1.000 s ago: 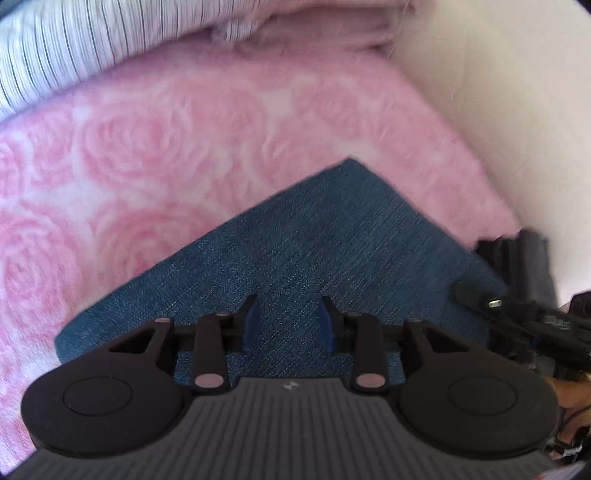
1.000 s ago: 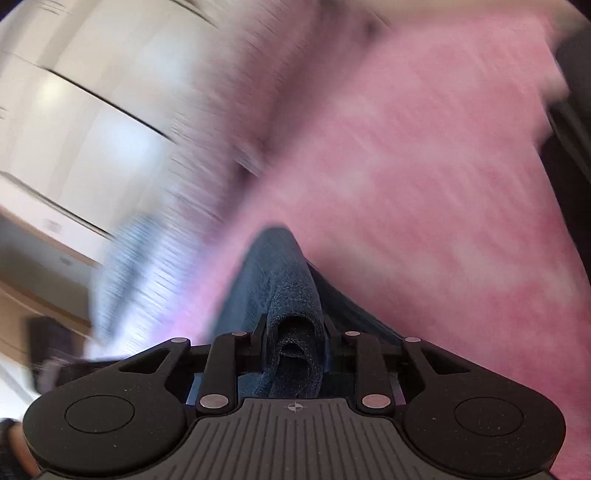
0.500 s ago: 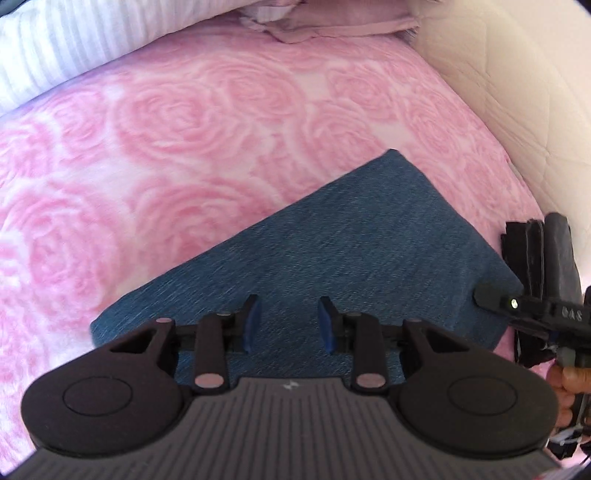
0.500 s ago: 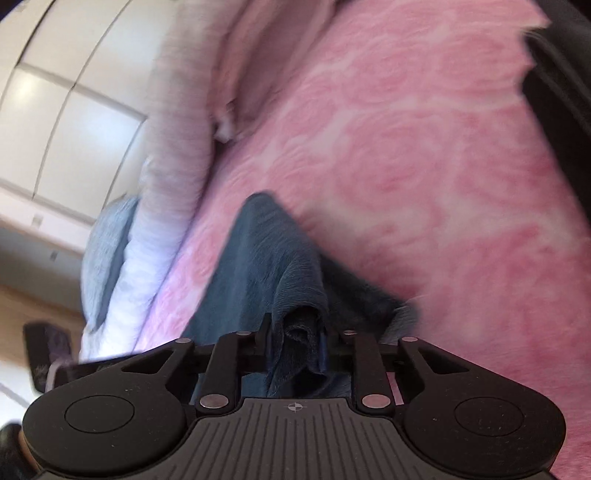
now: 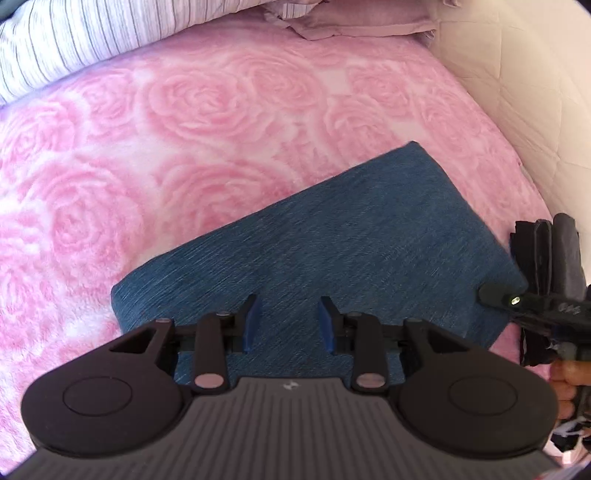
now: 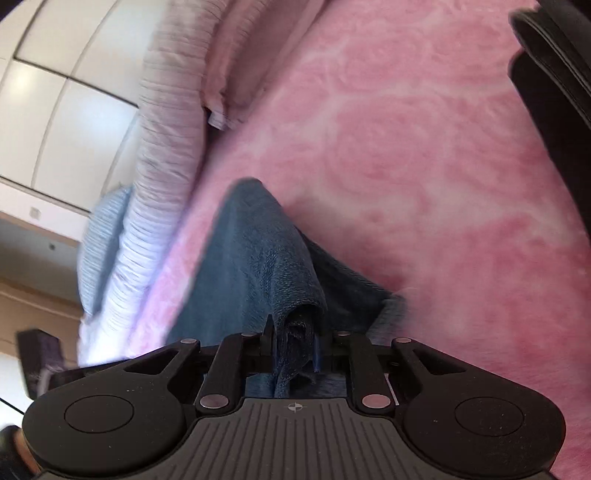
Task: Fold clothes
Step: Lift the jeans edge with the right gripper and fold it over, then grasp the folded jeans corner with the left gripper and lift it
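Blue knitted cloth, a folded garment (image 5: pixel 332 254), lies flat on the pink rose-patterned blanket (image 5: pixel 184 122) of a bed, directly below and ahead of the left claw (image 5: pixel 289 325). That claw hovers over the near part of the garment with its jaws partly apart and nothing between the blue pads (image 5: pixel 251 325).

To the right of the left claw, at the garment's right corner, the right claw (image 5: pixel 496 293) reaches in, gripped by a person's hand (image 5: pixel 565 384). In its own camera, the right claw (image 6: pixel 293 339) has a bunched edge of the blue garment (image 6: pixel 258 266) pinched between its fingers (image 6: pixel 267 332); the jaws are closing on it, and the cloth rises from the blanket in a ridge up into the grip.

Just beyond the right claw lies a dark folded garment (image 5: pixel 554 251), close to the white quilted bed side (image 5: pixel 517 74). Far ahead of the left claw, a striped pillow (image 5: pixel 74 40) and a plain pink pillow (image 5: pixel 351 26) rest at the far end of the blanket.
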A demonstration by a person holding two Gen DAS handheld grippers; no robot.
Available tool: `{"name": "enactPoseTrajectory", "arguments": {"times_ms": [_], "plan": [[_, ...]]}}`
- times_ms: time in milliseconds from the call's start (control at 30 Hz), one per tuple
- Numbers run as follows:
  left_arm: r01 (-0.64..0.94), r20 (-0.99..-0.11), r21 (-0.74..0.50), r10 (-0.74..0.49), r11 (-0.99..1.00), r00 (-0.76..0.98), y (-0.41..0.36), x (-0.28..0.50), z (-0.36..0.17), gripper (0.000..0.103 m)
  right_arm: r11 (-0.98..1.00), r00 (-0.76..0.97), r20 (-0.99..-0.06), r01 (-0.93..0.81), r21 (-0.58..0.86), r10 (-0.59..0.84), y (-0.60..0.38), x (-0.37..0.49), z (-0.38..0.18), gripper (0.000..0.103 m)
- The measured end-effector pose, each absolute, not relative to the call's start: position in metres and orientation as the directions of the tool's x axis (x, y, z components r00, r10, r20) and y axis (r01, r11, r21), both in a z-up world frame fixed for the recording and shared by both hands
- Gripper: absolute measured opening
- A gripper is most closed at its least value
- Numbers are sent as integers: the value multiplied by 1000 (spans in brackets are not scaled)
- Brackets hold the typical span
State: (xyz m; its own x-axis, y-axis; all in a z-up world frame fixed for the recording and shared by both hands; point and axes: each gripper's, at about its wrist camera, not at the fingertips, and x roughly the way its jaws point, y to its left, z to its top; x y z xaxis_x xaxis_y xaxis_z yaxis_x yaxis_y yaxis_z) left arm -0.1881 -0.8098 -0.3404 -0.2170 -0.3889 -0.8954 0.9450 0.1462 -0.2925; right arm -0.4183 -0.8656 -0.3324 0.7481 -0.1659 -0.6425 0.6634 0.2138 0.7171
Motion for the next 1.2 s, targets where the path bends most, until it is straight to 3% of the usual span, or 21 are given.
{"name": "enactPoseTrajectory", "arguments": {"times_ms": [100,167,233,400,633,700,800,900,967,1000,1033,1200], "plan": [[951,-893,-276,-403,138,-200,-806,-184,-336,29,206,735,-653,678,705,-185,-861,-420,-322,29],[951,-892,-267,-415,158,-182,-800,-176,-331,33,198,702,-676,712,674,-225,-853,-426,-312,60],[951,-889,-250,-433,184,-149,-789,-162,-325,38,188,684,-683,729,659,-258,-834,-435,-303,73],[922,-900,-256,-420,292,-116,-765,-116,-334,43,101,732,-658,679,728,-179,-775,-434,-309,73],[810,-834,-486,-450,329,-318,-766,-77,-384,60,66,799,-601,599,798,-1,-685,-368,-347,73],[804,-817,-507,-469,310,-335,-766,-77,-393,60,65,805,-594,592,803,13,-666,-351,-356,73],[806,-792,-522,-509,279,-337,-760,-79,-396,53,58,817,-575,577,815,-38,-651,-332,-365,73],[790,-751,-560,-557,251,-356,-749,-77,-392,32,14,815,-569,574,819,-113,-649,-321,-373,72],[786,-735,-571,-573,236,-363,-743,-77,-385,21,-1,804,-581,586,810,-124,-651,-323,-370,37],[787,-735,-571,-571,233,-365,-739,-79,-381,20,-1,798,-592,596,803,-117,-653,-325,-367,31],[789,-737,-570,-567,231,-367,-734,-80,-377,19,-1,791,-602,605,796,-111,-654,-328,-363,27],[774,-746,-585,-535,243,-396,-674,-91,-354,18,39,752,-658,659,751,-41,-661,-358,-335,25]]}}
